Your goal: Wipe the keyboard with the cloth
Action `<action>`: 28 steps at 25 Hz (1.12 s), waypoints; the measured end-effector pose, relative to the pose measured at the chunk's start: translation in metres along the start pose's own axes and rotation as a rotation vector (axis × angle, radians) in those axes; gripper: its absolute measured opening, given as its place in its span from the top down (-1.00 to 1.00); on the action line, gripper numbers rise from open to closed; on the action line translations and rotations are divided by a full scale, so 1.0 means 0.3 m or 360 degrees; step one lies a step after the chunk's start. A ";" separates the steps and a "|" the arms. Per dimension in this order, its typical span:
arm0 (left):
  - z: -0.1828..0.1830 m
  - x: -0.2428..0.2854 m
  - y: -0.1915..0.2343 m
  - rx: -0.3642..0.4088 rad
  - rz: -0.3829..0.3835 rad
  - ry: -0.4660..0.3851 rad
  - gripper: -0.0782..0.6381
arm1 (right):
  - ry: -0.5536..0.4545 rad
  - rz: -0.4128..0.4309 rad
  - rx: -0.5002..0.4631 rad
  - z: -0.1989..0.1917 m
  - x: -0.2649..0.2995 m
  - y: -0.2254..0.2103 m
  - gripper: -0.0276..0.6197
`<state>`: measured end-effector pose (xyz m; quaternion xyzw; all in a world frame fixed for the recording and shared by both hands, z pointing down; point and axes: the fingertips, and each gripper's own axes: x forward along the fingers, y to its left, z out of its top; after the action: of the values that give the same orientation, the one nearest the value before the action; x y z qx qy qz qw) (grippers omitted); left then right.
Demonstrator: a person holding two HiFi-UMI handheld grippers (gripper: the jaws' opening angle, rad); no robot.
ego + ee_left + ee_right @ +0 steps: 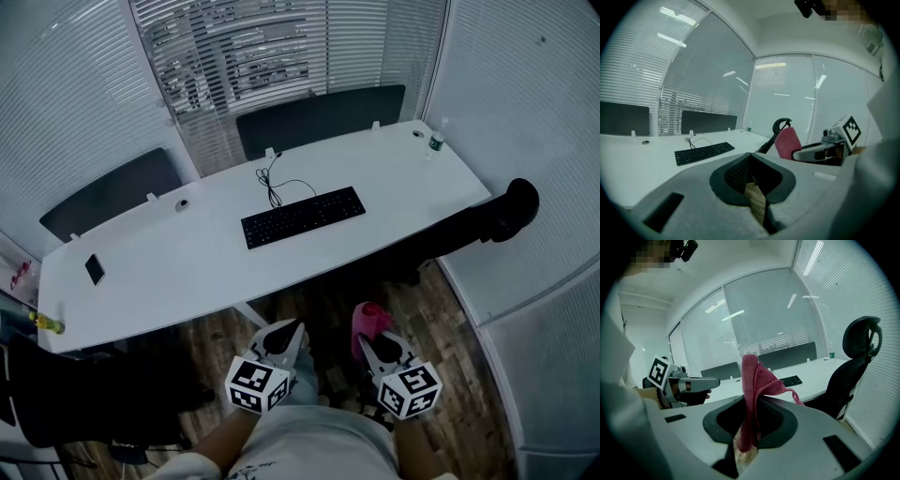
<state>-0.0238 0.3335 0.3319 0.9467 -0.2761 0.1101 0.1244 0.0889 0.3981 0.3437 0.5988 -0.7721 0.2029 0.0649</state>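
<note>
Pink cloth (751, 380) pinched upright in my right gripper (377, 345) jaws. Left gripper (281, 333) jaws closed, empty. Both held low, side by side, short of desk (187, 258); black keyboard (302, 217) mid-desk, well apart.

In the head view only the top of the cloth (371, 322) shows, its lower part hidden behind the right gripper (375, 349), and the person's lap (314, 445) is cut off by the bottom edge. In the right gripper view the cloth covers the keyboard's (792, 380) left end, and the cloth's own bottom end is lost in the dark slot between the jaws. The dark slab (95, 269) and the yellow thing (45, 323) at the table's (187, 272) left end are too small to identify.
</note>
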 end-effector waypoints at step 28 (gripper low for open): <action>0.267 0.574 0.547 -0.0049 -0.0092 0.0046 0.75 | 0.0035 -0.0044 0.0044 0.348 0.667 -0.333 0.72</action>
<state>0.0388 0.0903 0.3327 0.9505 -0.2485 0.1157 0.1460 0.1440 0.1576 0.3408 0.6080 -0.7601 0.2190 0.0678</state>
